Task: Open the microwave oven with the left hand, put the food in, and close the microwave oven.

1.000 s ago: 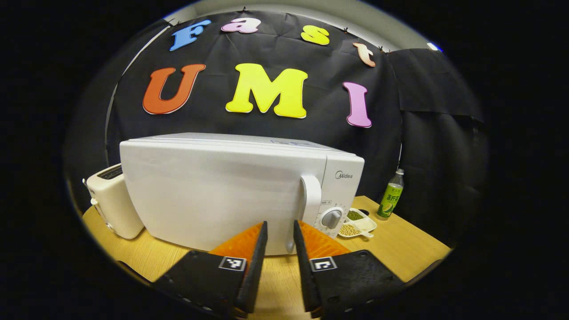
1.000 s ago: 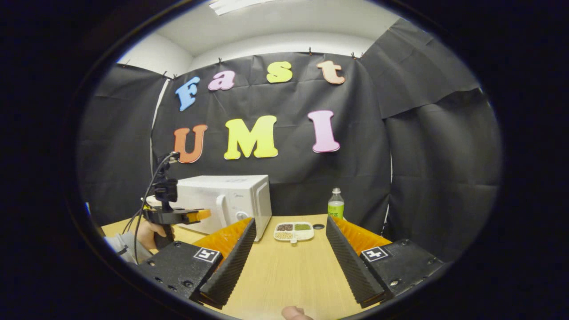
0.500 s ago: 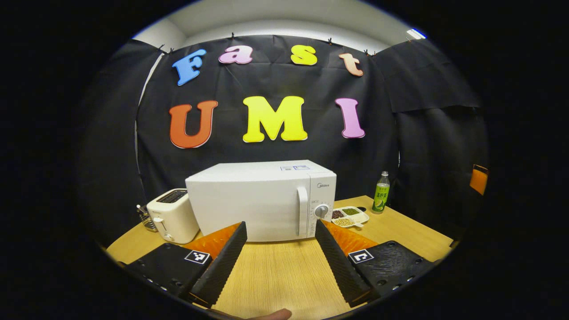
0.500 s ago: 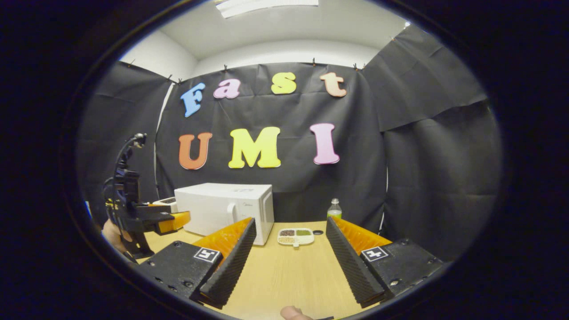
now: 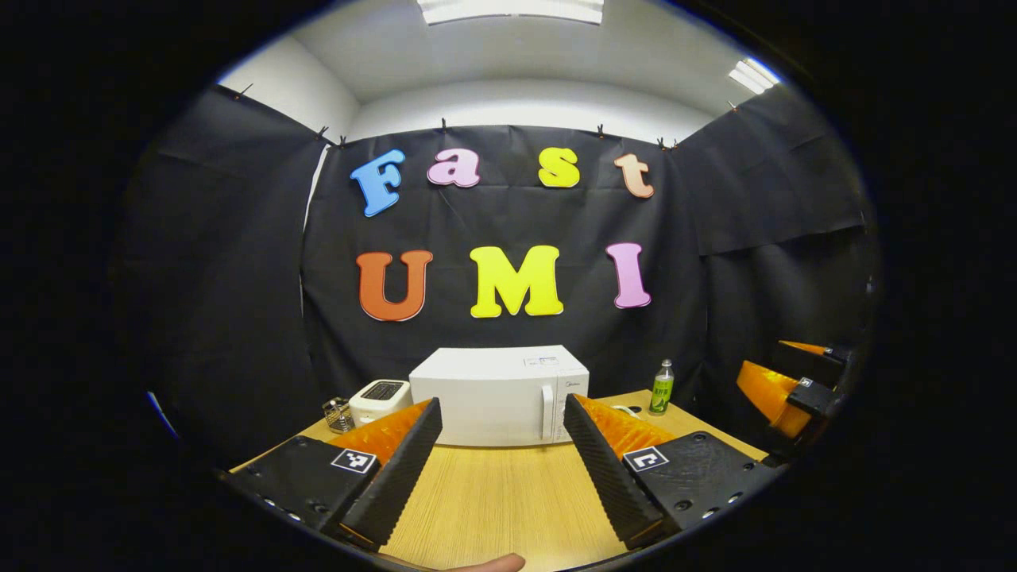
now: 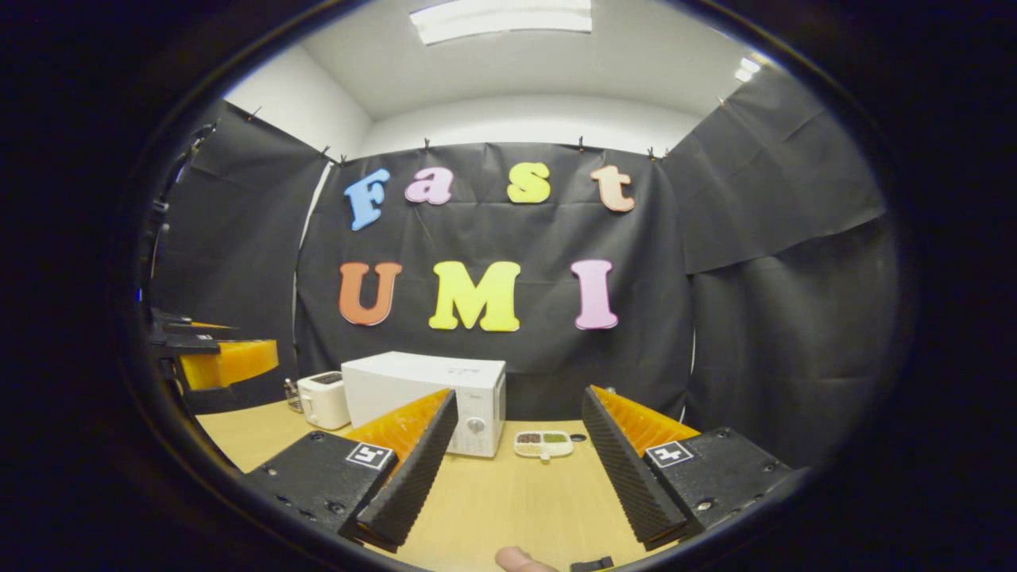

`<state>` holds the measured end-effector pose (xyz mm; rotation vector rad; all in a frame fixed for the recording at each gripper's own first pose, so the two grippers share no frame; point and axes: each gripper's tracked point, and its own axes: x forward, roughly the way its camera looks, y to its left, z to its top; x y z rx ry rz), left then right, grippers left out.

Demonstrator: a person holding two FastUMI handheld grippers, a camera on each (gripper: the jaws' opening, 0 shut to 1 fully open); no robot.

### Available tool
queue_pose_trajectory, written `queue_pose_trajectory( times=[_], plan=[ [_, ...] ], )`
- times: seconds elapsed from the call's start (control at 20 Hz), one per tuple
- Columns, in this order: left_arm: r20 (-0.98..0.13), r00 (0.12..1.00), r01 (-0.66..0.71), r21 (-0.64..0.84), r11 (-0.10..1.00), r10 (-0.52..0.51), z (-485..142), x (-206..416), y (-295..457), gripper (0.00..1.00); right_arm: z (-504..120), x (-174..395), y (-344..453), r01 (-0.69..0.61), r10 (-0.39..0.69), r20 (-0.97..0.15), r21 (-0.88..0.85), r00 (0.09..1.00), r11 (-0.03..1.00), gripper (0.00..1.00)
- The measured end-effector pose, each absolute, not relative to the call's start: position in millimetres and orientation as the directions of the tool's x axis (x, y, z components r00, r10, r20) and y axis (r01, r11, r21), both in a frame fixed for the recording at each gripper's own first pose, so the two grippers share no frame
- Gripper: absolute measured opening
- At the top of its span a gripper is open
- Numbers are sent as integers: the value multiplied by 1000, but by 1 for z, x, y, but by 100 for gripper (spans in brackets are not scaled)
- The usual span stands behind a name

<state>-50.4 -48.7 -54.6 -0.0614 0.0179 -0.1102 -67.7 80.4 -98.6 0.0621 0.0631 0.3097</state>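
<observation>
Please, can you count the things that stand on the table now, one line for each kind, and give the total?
Microwave oven: 1
Toaster: 1
Green bottle: 1
Divided food tray: 1
Small wire holder beside the toaster: 1
Small dark round thing by the tray: 1
Total: 6
</observation>
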Motion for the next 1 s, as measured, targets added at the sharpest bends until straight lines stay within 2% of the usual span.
queue_pose_trajectory(
  times=[0.05,0.1,0.15,0.2,0.25,0.3,0.35,0.4,0.45,0.5,0.55,0.6,1.0],
  plan=[
    [-14,994,109,-76,991,-110,-52,-63,-44,97,-96,-74,79,-300,305,-54,84,951,950,92],
    [-12,994,105,-95,990,-107,-50,-76,-38,88,-91,-79,79,-297,304,-57,106,951,949,92],
    [-7,995,101,-116,988,-103,-49,-86,-34,97,-87,-84,77,-292,301,-61,124,952,948,100],
    [3,995,95,-132,987,-96,-48,-95,-29,97,-84,-88,72,-283,294,-65,137,954,949,92],
    [18,996,92,-143,985,-90,-47,-104,-23,88,-80,-89,67,-268,280,-65,143,958,953,92],
    [30,996,88,-149,985,-85,-48,-110,-19,96,-78,-91,61,-253,264,-64,139,962,957,92],
    [37,996,84,-157,984,-80,-51,-115,-17,95,-76,-93,58,-246,255,-58,129,965,961,100],
    [37,996,85,-163,983,-80,-54,-115,-16,84,-75,-97,58,-250,258,-58,117,965,961,100],
    [37,996,88,-161,983,-83,-57,-115,-16,84,-76,-101,59,-257,265,-60,113,962,960,92],
    [33,996,91,-151,984,-87,-59,-114,-17,95,-75,-104,61,-267,275,-54,114,960,957,92],
    [26,996,93,-139,986,-90,-62,-114,-18,95,-73,-106,60,-270,276,-48,116,960,956,100],
    [20,995,96,-124,988,-95,-64,-114,-20,95,-72,-107,58,-270,276,-42,112,960,956,92],
    [25,993,119,-76,990,-117,-62,-116,-35,95,-73,-110,58,-280,286,-43,110,957,954,92]
  ],
)
